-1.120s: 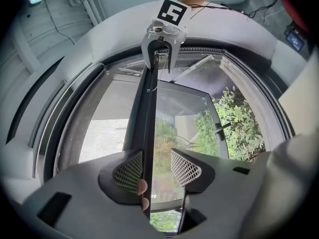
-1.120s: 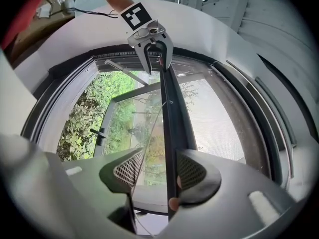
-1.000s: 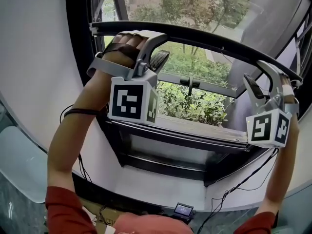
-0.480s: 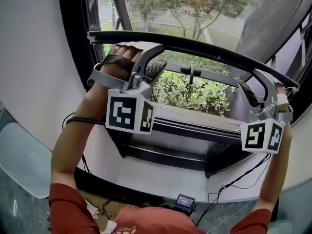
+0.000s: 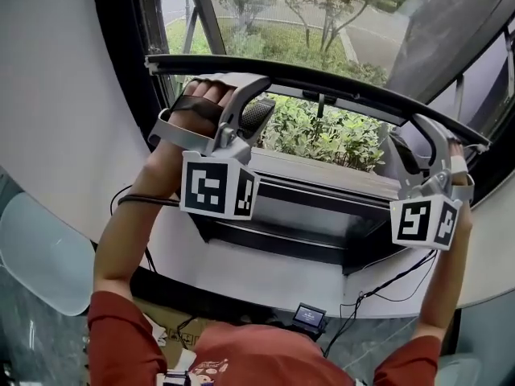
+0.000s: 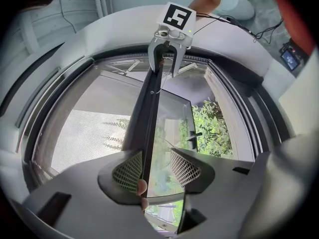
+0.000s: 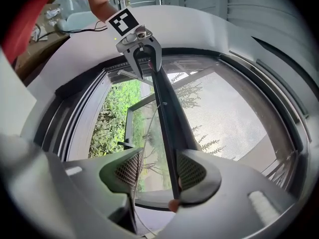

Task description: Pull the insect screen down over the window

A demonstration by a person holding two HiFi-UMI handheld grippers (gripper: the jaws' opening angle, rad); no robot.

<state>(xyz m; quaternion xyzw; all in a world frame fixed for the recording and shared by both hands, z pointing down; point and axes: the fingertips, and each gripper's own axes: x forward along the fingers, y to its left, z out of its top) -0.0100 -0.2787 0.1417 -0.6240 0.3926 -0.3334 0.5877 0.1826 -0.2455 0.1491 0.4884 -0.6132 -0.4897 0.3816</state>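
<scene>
Your left tongs (image 6: 153, 164) and right tongs (image 7: 160, 167) are both open, hooked over the screen bar (image 5: 346, 85). The bar runs between each pair and touches one pad only.

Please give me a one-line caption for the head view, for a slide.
Open-jawed, the left gripper and right gripper straddle the insect screen's black bar.

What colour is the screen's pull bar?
Black; the bar shows best in the head view.
</scene>
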